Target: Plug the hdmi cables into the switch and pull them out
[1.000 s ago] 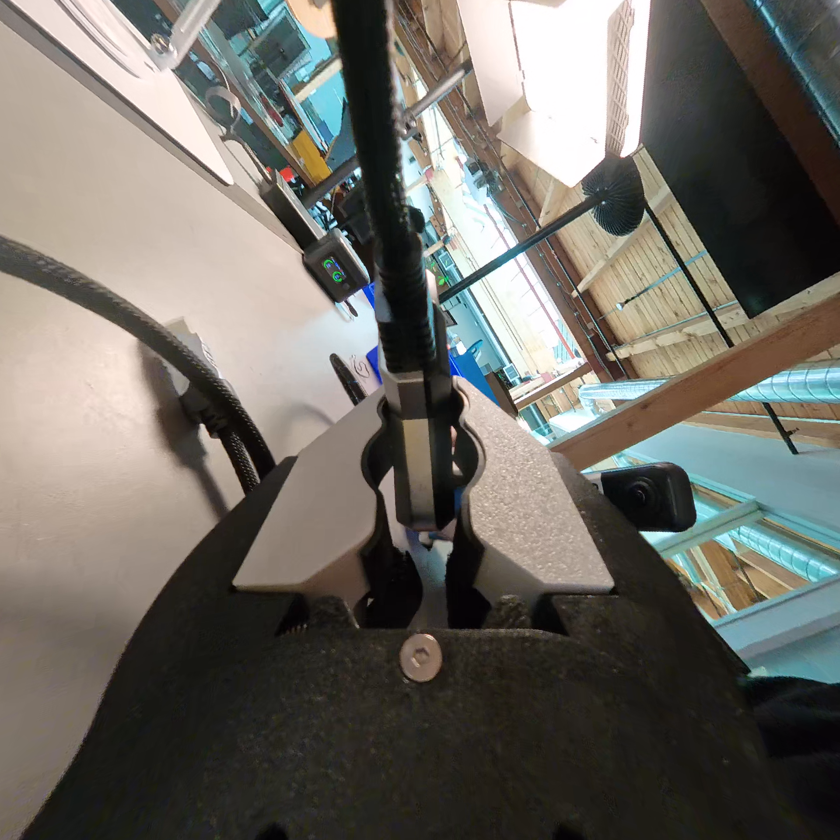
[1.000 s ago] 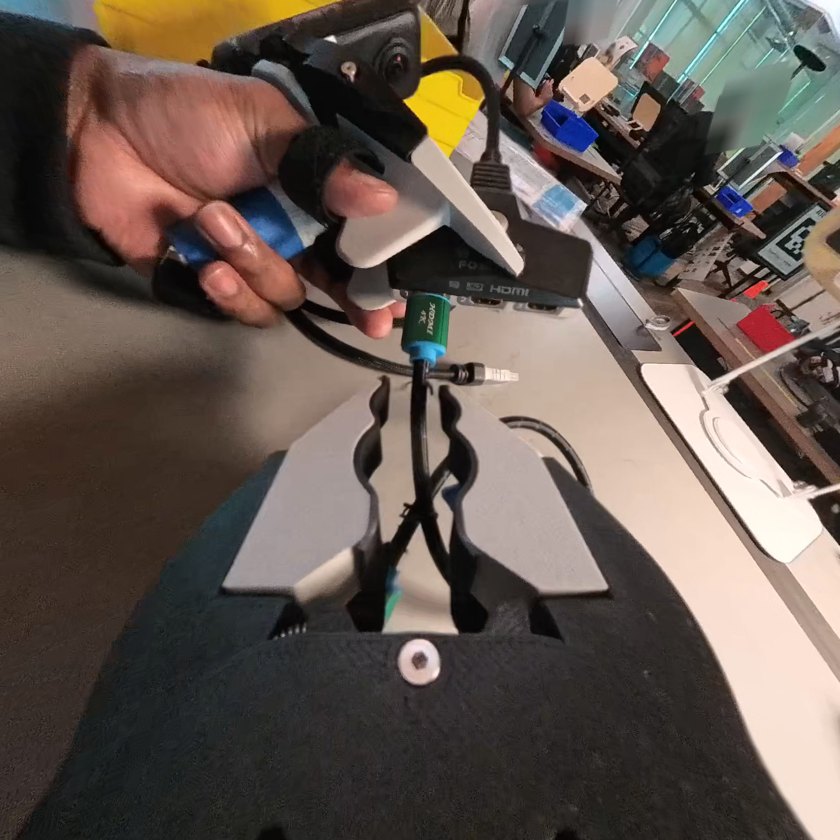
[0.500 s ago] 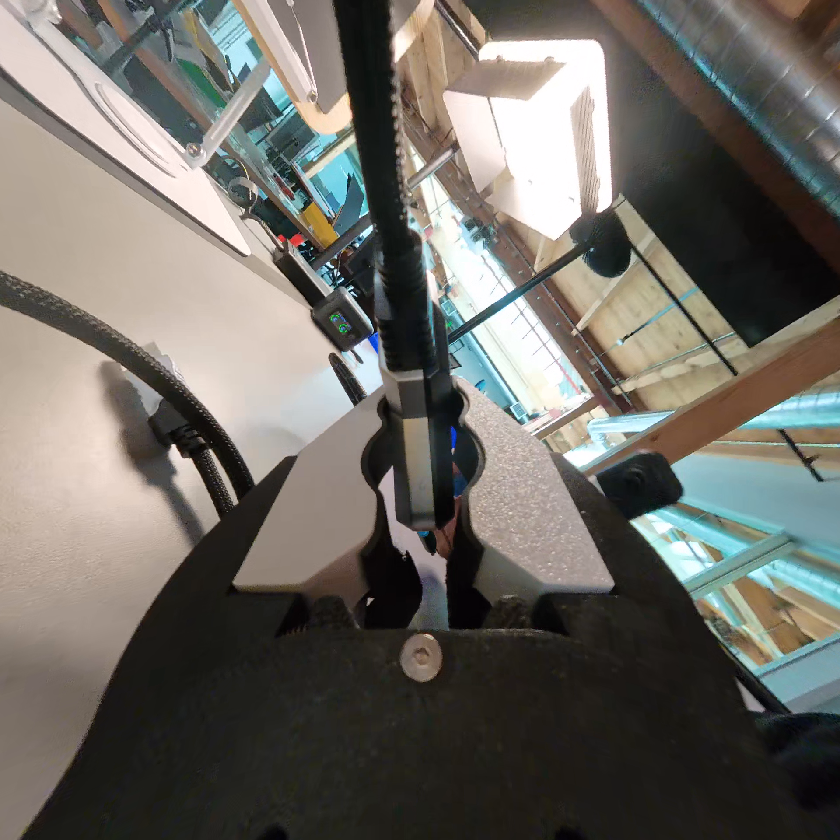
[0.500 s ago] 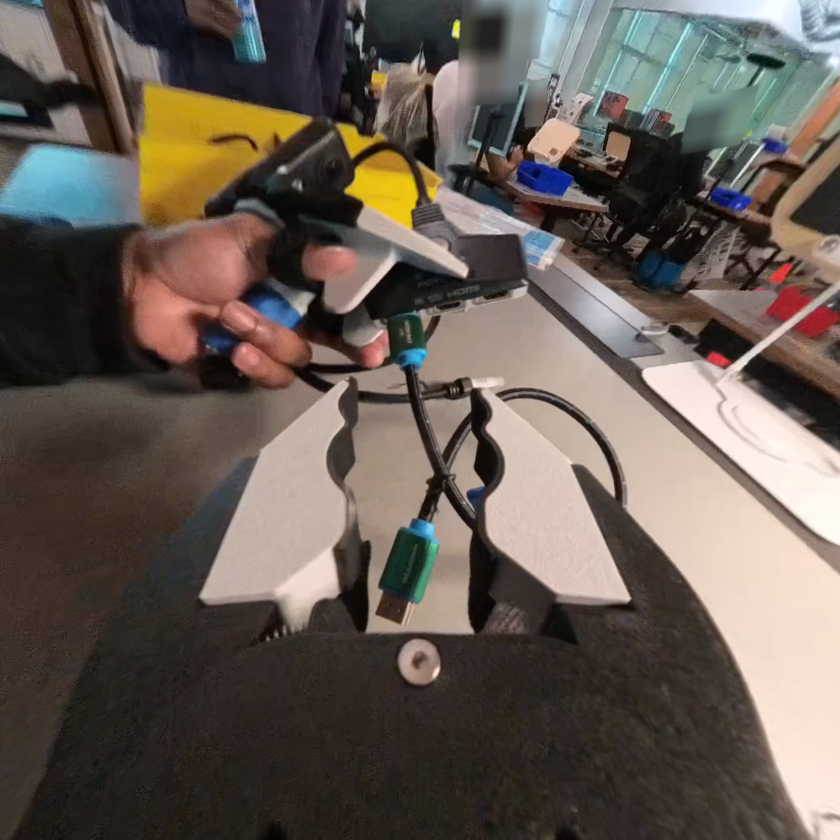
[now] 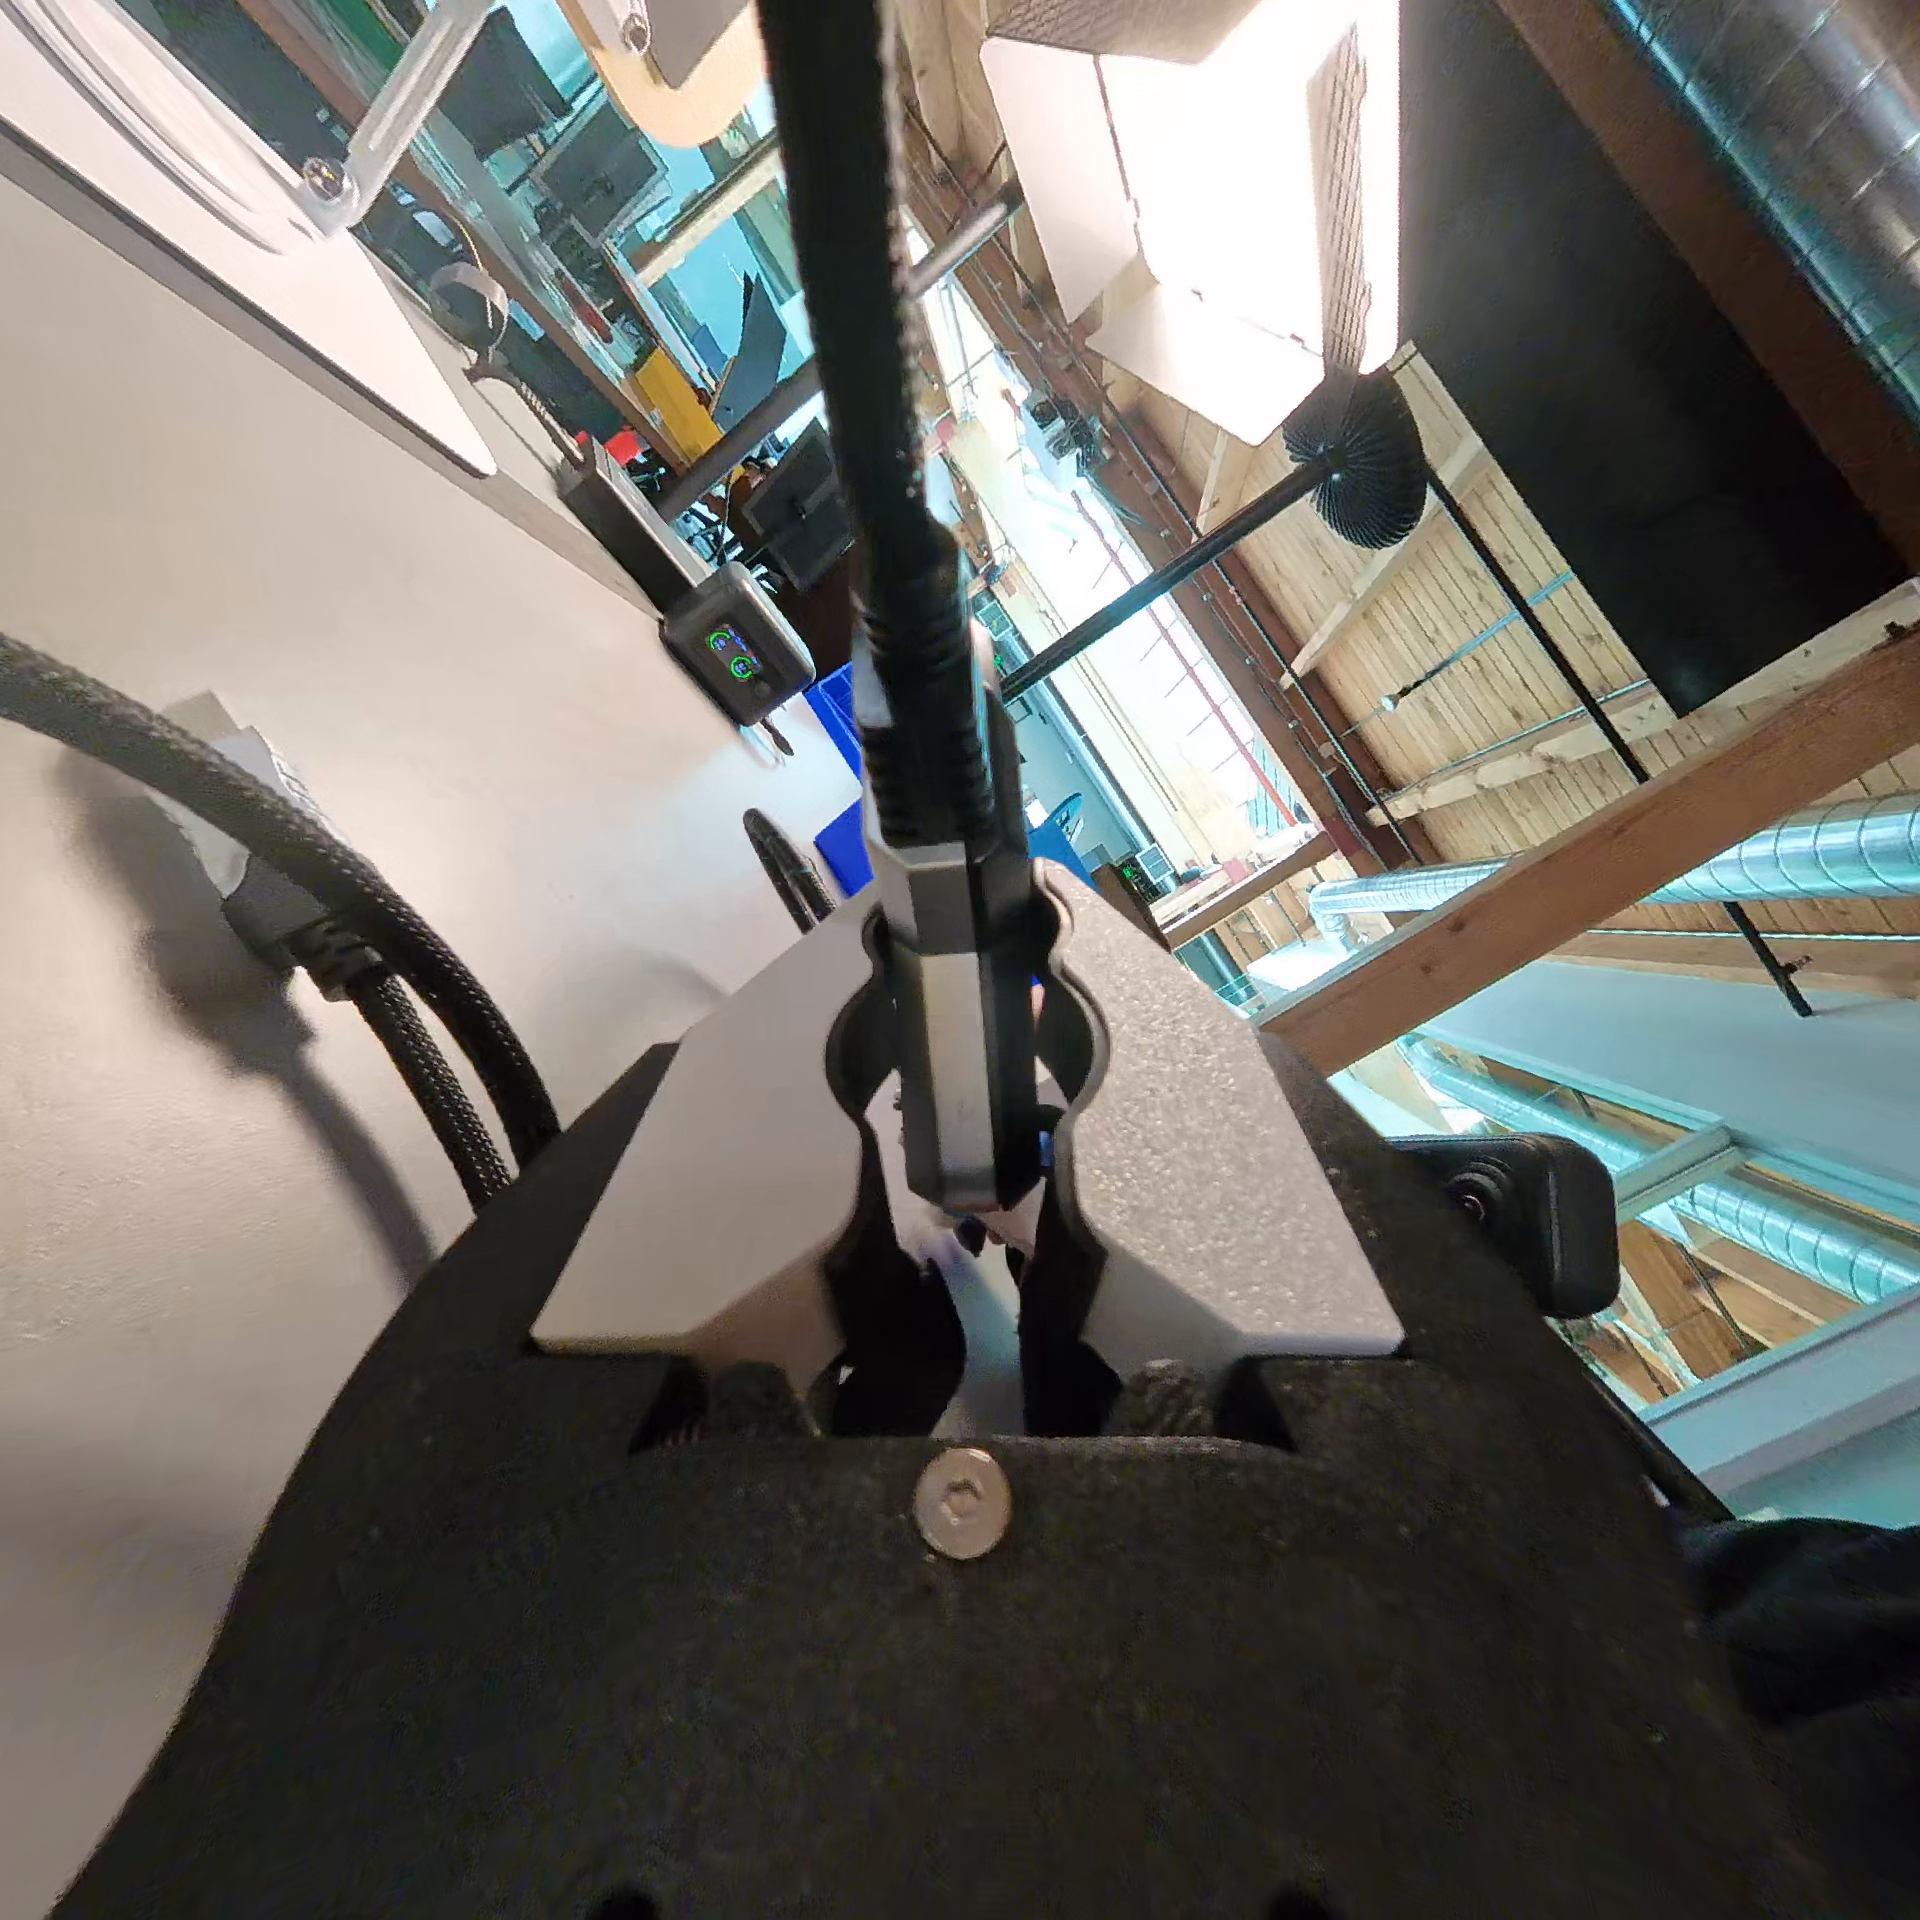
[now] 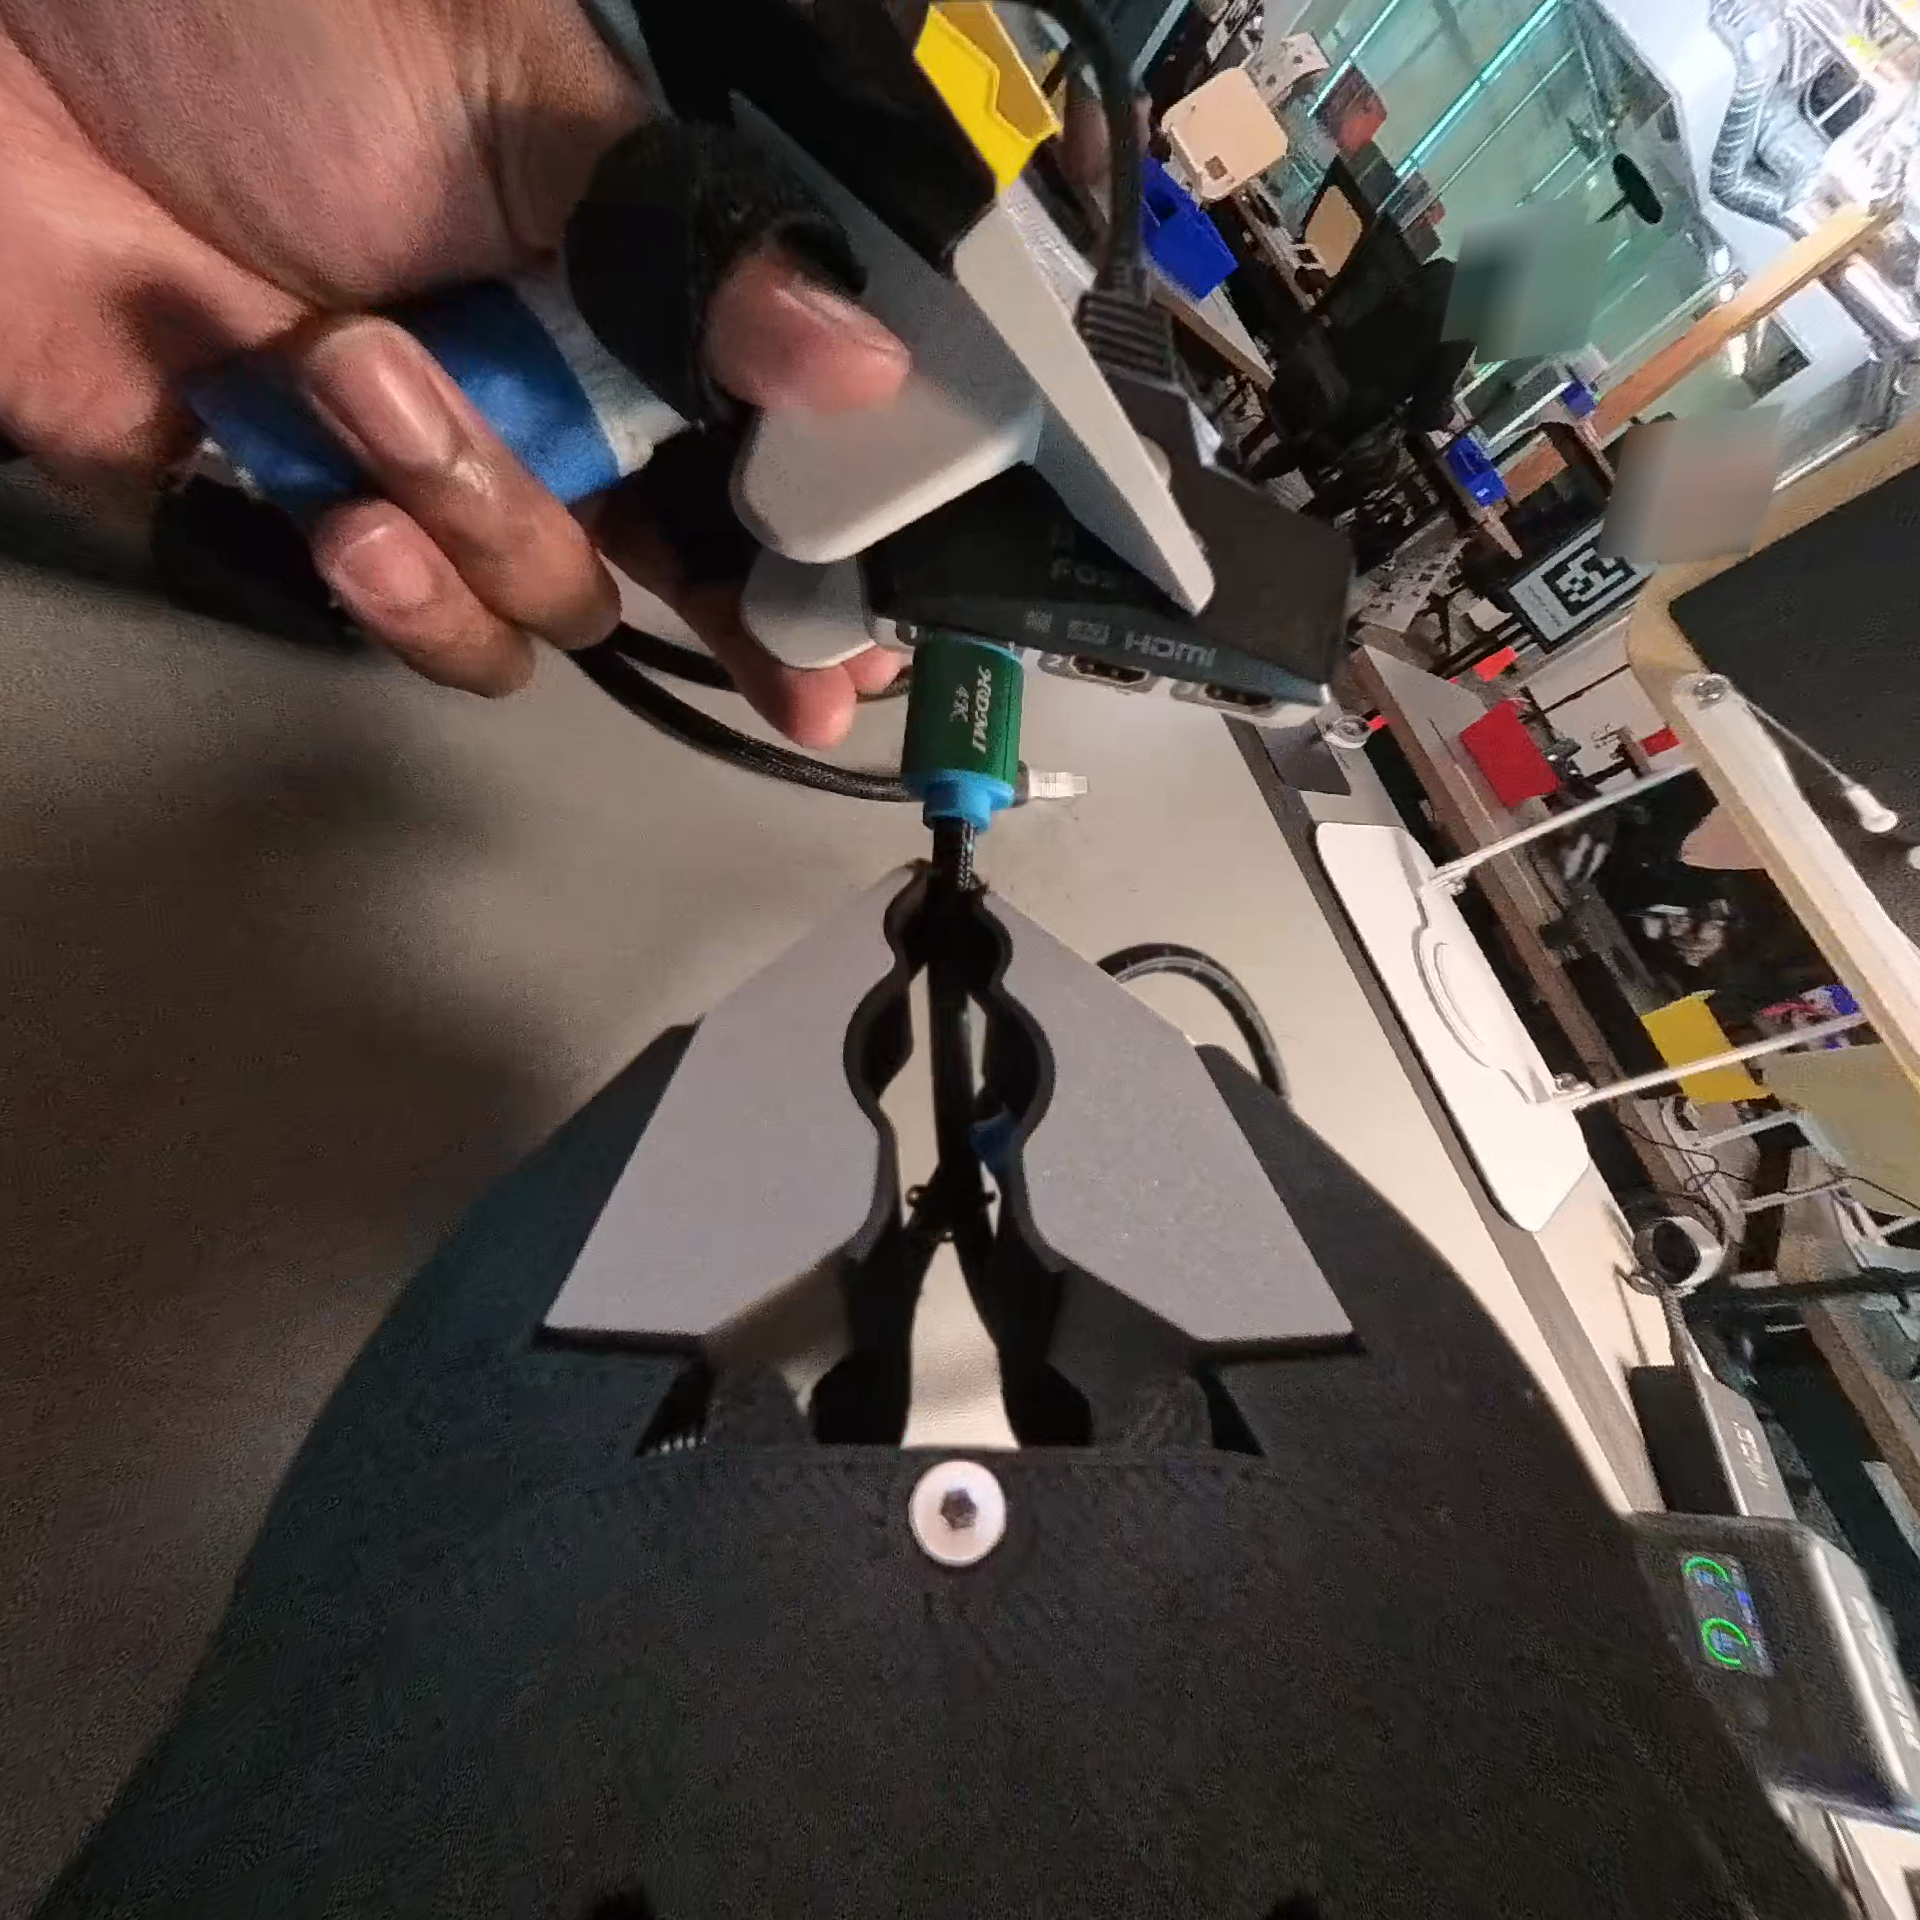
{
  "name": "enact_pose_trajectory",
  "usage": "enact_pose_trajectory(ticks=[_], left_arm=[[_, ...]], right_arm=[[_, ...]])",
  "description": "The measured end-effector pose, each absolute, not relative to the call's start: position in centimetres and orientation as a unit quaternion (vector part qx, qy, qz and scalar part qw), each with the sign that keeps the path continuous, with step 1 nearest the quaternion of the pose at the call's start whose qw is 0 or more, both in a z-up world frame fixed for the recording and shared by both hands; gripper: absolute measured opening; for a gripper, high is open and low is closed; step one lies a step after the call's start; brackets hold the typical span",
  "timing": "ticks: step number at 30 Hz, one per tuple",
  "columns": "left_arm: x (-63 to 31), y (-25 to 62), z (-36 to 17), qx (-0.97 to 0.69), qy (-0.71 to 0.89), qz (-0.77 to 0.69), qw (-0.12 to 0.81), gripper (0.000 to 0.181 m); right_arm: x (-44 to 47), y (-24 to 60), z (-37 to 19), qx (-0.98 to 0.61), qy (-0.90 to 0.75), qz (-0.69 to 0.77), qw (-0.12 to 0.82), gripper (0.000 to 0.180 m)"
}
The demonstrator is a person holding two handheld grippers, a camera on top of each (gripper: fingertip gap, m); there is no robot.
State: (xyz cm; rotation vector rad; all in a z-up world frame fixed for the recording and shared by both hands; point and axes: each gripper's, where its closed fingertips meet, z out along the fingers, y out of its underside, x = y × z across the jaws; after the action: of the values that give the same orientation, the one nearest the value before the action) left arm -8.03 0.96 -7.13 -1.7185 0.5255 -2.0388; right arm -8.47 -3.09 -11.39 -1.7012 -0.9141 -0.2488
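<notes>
My left gripper point(image 5: 961, 904) is shut on the HDMI switch point(image 5: 951, 1039), seen edge-on, with a black cable point(image 5: 852, 312) running out of its far end. In the right wrist view a hand holds that left gripper point(image 6: 1039, 582), clamped on the black switch point(image 6: 1247, 561) above the table. A green plug point(image 6: 961, 717) sits in the switch's leftmost front port; two ports point(image 6: 1112, 675) beside it are empty. My right gripper point(image 6: 951, 883) is shut on the plug's black braided cable point(image 6: 956, 1039), just below the plug.
A second braided cable with a grey plug point(image 5: 312, 935) lies on the grey table point(image 6: 312, 935). A small metal-tipped connector point(image 6: 1055, 784) lies behind the green plug. A white flat stand base point(image 6: 1455, 1018) and a small device with green lights point(image 6: 1745, 1652) sit at the right. My right fingertips sit around 6 cm from my left ones.
My right gripper was open and drawn back half a second ago; it has moved in towards the switch and shut on the cable under the green plug. The left gripper still holds the switch.
</notes>
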Motion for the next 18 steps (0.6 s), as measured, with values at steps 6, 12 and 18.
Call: enact_pose_trajectory(ticks=[6, 12, 18], left_arm=[[-8.0, 0.6, -7.2, -0.618, 0.2, -0.732, 0.205, 0.021], [-8.3, 0.8, -7.2, -0.617, 0.202, -0.734, 0.198, 0.021], [-8.6, 0.5, -7.0, -0.613, 0.221, -0.735, 0.191, 0.021]], right_arm=[[-7.7, -3.2, -11.1, -0.731, -0.38, -0.073, 0.563, 0.005], [-8.0, -3.2, -10.9, -0.727, -0.387, -0.084, 0.561, 0.005], [-8.5, -3.4, -10.9, -0.72, -0.401, -0.062, 0.563, 0.005]])
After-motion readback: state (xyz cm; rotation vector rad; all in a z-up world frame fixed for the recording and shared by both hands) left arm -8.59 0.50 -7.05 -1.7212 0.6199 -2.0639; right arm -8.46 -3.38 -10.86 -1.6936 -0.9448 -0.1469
